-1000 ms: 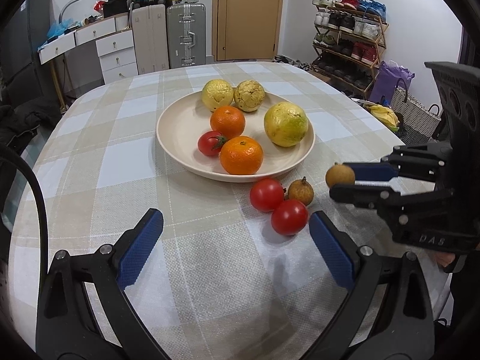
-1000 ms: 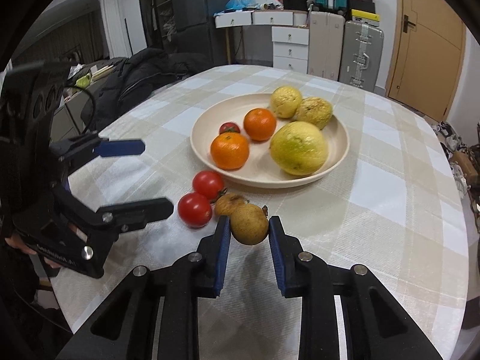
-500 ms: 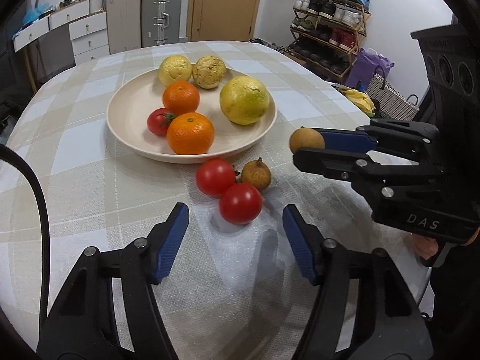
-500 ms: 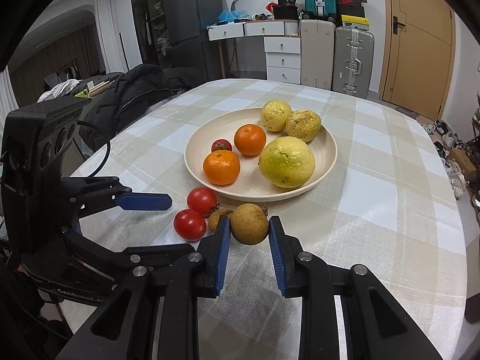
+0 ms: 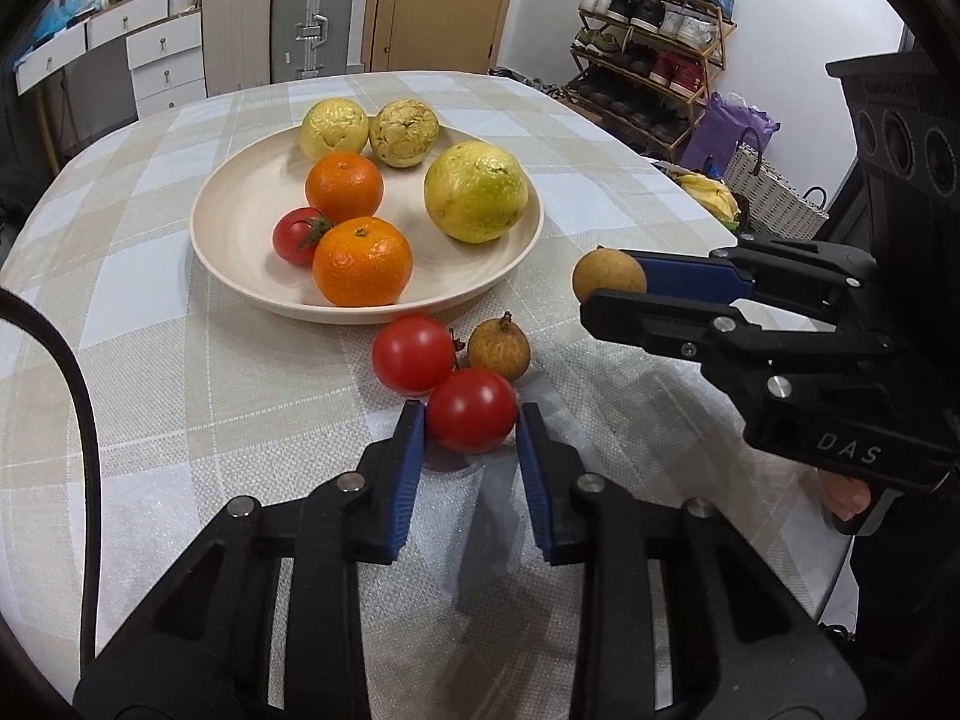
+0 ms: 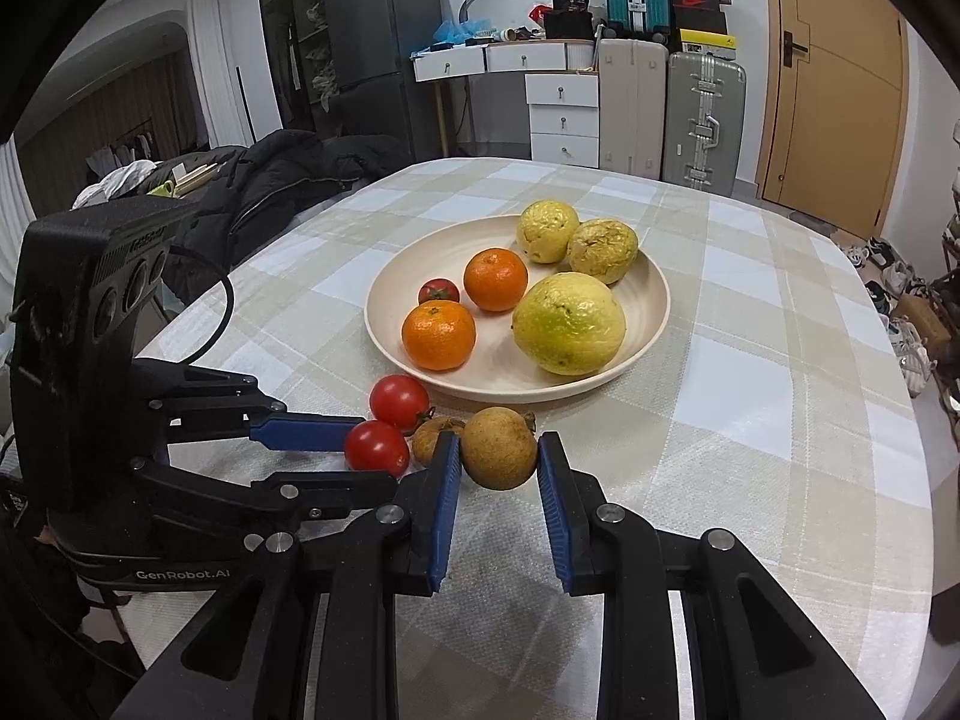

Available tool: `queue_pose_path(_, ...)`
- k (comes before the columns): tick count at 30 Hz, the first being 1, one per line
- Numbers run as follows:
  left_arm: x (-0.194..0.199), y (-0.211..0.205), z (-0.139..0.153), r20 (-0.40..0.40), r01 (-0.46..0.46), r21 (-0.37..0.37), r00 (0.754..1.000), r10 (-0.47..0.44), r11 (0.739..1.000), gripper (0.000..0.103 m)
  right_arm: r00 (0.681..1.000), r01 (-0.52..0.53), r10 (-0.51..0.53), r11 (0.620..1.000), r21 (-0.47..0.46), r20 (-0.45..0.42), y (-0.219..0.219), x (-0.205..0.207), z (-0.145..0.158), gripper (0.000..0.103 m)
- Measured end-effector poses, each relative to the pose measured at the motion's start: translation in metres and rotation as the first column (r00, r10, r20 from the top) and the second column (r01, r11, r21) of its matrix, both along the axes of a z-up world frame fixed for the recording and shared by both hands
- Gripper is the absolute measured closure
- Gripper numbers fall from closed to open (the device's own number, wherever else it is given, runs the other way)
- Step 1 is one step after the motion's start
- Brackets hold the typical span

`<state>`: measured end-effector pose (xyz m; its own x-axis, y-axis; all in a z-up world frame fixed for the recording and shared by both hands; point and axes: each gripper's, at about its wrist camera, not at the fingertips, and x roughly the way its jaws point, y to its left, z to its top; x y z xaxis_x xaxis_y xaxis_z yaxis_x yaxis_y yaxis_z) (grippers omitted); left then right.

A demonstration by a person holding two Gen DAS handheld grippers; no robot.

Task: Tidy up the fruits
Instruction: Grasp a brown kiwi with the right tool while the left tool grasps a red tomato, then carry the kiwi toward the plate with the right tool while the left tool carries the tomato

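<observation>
My left gripper [image 5: 470, 427] is closing its jaws on a red tomato [image 5: 471, 409] that rests on the checked tablecloth, and both blue pads touch its sides. A second tomato [image 5: 413, 354] and a small brown fruit [image 5: 499, 346] lie just beyond it. My right gripper [image 6: 499, 453] is shut on another brown round fruit [image 6: 499, 449] and holds it above the cloth, near the front rim of the cream plate [image 6: 660, 300]. In the plate lie two oranges, a small tomato, a large yellow-green fruit [image 5: 476, 191] and two wrinkled yellow fruits.
The table's curved edge runs close on the right in the left wrist view, with a shoe rack [image 5: 654, 48] and a woven basket [image 5: 768, 192] beyond it. A dark coat [image 6: 288, 180] lies beside the table's far left. Suitcases [image 6: 702, 120] and drawers line the back wall.
My left gripper moved forward and down to the nearest tomato and its wide jaws closed in on it. The right gripper kept still with the brown fruit.
</observation>
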<state>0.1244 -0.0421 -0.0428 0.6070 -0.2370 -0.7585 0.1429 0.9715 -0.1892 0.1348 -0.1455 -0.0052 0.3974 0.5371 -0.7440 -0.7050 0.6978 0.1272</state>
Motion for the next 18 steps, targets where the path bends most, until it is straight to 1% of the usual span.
queue_pose_path(9, -0.006, 0.001, 0.006, 0.035, 0.008, 0.008, 0.999, -0.008, 1.000, 0.075, 1.000, 0.006, -0.006, 1.000, 0.006, 0.008, -0.002, 0.000, 0.002, 0.076)
queue_pose_path(18, -0.016, 0.015, 0.025, 0.124, -0.041, 0.017, 0.992, 0.039, 0.999, 0.075, 1.000, 0.021, -0.022, 0.999, 0.031, 0.016, -0.006, 0.003, 0.006, 0.076)
